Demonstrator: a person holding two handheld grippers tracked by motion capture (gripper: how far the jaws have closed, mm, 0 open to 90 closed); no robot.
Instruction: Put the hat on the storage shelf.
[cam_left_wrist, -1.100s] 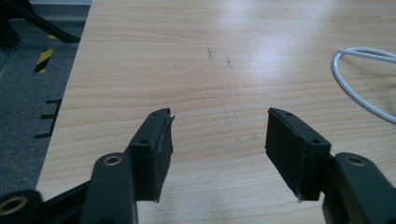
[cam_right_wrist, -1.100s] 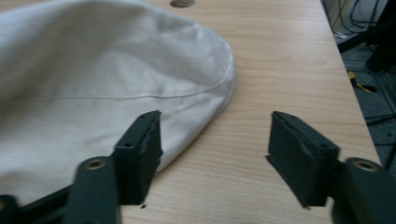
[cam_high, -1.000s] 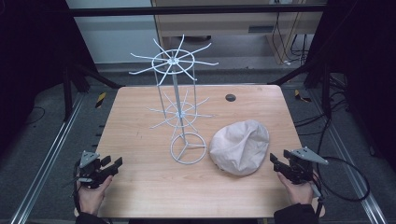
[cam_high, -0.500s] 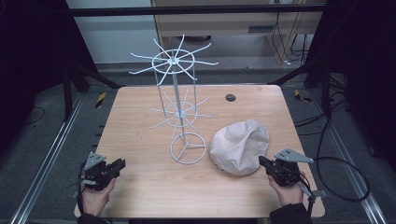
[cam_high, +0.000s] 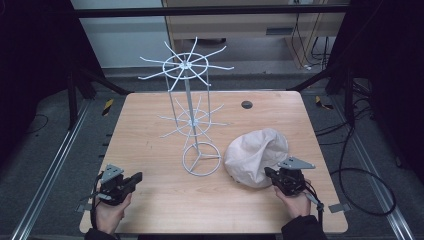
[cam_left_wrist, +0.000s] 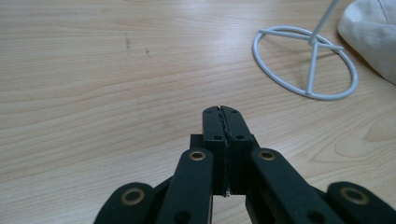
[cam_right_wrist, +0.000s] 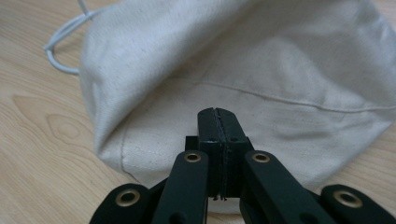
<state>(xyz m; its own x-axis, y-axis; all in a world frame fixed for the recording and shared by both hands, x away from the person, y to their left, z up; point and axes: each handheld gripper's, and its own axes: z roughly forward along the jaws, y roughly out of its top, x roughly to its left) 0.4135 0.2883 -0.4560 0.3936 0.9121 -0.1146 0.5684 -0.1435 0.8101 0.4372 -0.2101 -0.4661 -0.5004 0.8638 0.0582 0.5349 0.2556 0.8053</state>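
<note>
High view: a square table (cam_high: 150, 135) of pale wood grain stands on a dark grey floor between metal rails, with black frame posts to either side and cables trailing at the right. At the near left corner the left gripper (cam_high: 136, 178) rests low over bare wood, its black jaws having just closed flat together on nothing, as the left gripper view confirms (cam_left_wrist: 221, 111). Mid-table rises a white wire rack (cam_high: 192, 120): a ring base, an upright stem and two tiers of thin spokes fanning out. A small dark disc (cam_high: 246, 104) lies near the far edge. Right of the rack's base lies a bag (cam_high: 257, 155) of cream, coarse-woven cloth, slumped and rounded, its long axis running from near left to far right. The right gripper (cam_high: 268, 173), jaws pressed together and empty, points at the bag's near side, seam and hem close ahead in the right gripper view (cam_right_wrist: 217, 112).
</note>
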